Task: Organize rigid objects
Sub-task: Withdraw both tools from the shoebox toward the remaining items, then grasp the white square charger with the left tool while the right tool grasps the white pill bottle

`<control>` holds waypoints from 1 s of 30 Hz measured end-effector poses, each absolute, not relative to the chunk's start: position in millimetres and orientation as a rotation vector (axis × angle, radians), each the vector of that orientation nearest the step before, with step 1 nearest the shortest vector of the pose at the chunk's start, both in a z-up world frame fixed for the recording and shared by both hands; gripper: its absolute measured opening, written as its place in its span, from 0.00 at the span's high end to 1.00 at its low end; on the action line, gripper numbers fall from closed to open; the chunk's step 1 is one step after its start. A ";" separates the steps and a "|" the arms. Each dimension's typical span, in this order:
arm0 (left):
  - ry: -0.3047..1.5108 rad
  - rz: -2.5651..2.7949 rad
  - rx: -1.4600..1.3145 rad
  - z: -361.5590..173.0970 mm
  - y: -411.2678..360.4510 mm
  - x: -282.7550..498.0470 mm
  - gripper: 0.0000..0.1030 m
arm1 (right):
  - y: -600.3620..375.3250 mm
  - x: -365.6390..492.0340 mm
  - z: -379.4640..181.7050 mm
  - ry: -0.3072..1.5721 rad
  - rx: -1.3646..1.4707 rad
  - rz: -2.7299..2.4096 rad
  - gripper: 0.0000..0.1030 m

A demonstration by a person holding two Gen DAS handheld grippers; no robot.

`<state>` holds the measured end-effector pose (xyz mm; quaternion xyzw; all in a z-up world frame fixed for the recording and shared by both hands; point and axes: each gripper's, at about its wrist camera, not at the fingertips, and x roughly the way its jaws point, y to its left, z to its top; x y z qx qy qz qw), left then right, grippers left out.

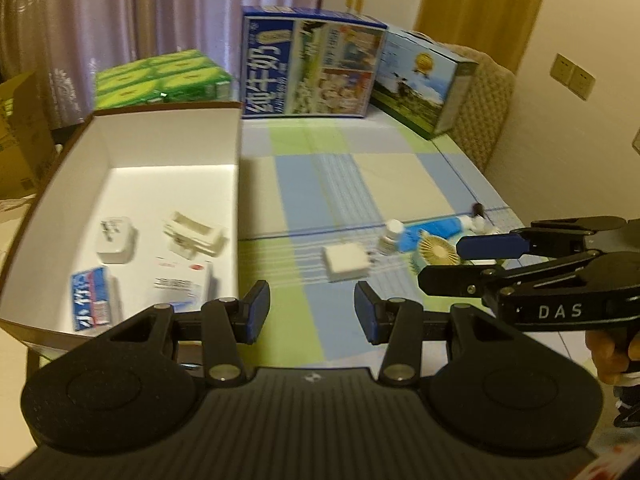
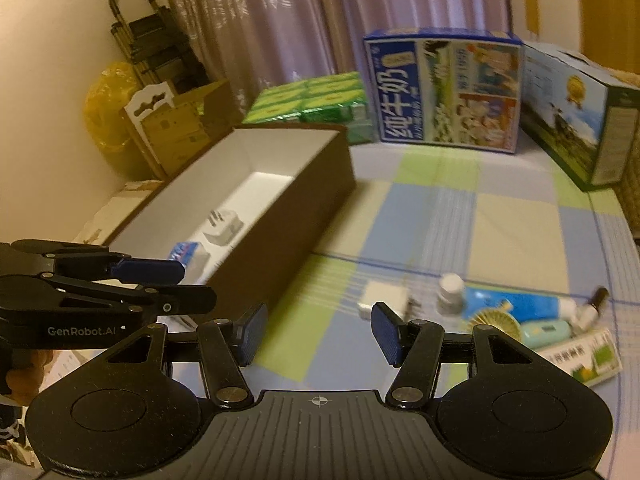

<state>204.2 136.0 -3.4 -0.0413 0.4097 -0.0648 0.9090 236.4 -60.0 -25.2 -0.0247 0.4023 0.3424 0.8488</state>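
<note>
A brown box with a white inside (image 1: 168, 136) (image 2: 320, 168) sits at the table's left. It holds a white plug adapter (image 1: 115, 240) (image 2: 224, 226), a white plastic part (image 1: 196, 234), a blue-and-white packet (image 1: 91, 304) (image 2: 186, 254) and a white carton (image 1: 182, 280). On the checked cloth lie a white charger (image 1: 346, 262) (image 2: 384, 296), a small white bottle (image 1: 391, 236) (image 2: 451, 294), a blue tube (image 1: 436, 230) (image 2: 520, 306), a small fan (image 1: 438, 250) (image 2: 494, 322) and a green-and-white carton (image 2: 584, 358). My left gripper (image 1: 313, 312) (image 2: 188, 286) is open and empty by the box's near right corner. My right gripper (image 2: 318, 330) (image 1: 440, 262) is open and empty, before the charger.
Two milk cartons (image 1: 312, 68) (image 1: 428, 80) and a green pack (image 1: 160, 78) stand along the table's back. A dark small object (image 1: 478, 210) (image 2: 600, 298) lies by the tube. Cardboard boxes (image 2: 176, 128), a yellow bag and a folded trolley are left of the table.
</note>
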 end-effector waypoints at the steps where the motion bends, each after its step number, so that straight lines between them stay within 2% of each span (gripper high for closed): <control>1: 0.848 -0.142 -0.084 -4.5 131.2 204.6 0.59 | -66.2 236.5 -26.6 0.855 -0.050 0.713 0.47; 14: 0.910 -0.192 -0.049 -29.2 78.3 224.3 0.59 | -131.4 246.1 -46.1 0.922 0.007 0.573 0.47; 30: 0.961 -0.146 -0.042 -61.2 54.3 266.4 0.58 | -168.4 273.9 -62.6 0.929 0.022 0.502 0.47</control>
